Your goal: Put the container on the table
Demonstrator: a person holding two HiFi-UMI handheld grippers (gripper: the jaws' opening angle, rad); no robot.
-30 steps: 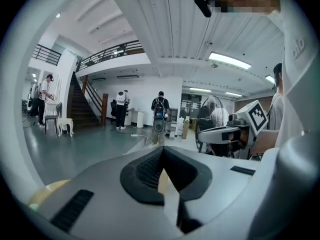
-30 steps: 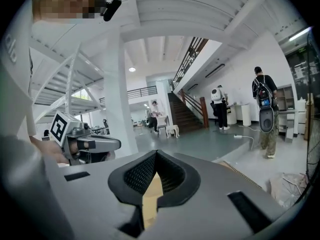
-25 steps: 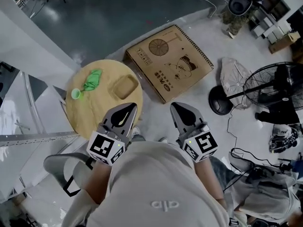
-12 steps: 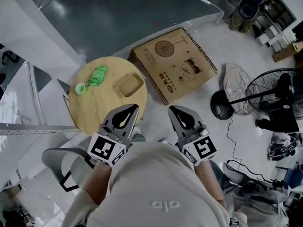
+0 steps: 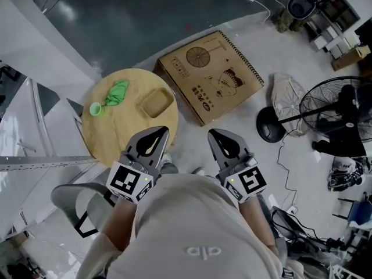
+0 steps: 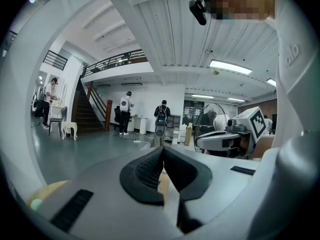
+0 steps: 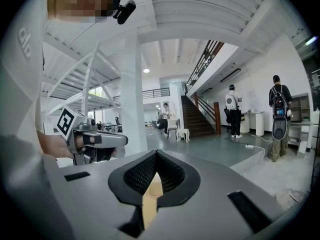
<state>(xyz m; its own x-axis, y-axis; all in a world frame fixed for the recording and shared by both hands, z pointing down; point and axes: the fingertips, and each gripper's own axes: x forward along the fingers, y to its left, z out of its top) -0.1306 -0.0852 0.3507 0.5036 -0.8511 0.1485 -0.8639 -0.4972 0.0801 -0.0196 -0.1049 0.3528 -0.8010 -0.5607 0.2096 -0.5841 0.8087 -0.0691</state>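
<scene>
Already on the round wooden tabletop [image 5: 125, 141]: the shallow tan container [image 5: 156, 103], upright, near the rim on the side facing the flat cardboard box [image 5: 209, 77] that lies on the floor. Farther left on the same tabletop, a crumpled green cloth [image 5: 116, 93] and, just beside it, a small green cup [image 5: 95, 109], both apart from the container. Short of all three, close to the torso in the head view, left claw [image 5: 158, 133] and right claw [image 5: 220, 135], side by side, pointing forward, touching nothing on the tabletop. Left claw: pressed together at the tips, empty. Right claw: likewise pressed together, pinching nothing. Off to the right on the floor, a black standing fan [image 5: 340, 112]. Far back in the left gripper view, a staircase [image 6: 92, 115] and people [image 6: 161, 119] standing.
</scene>
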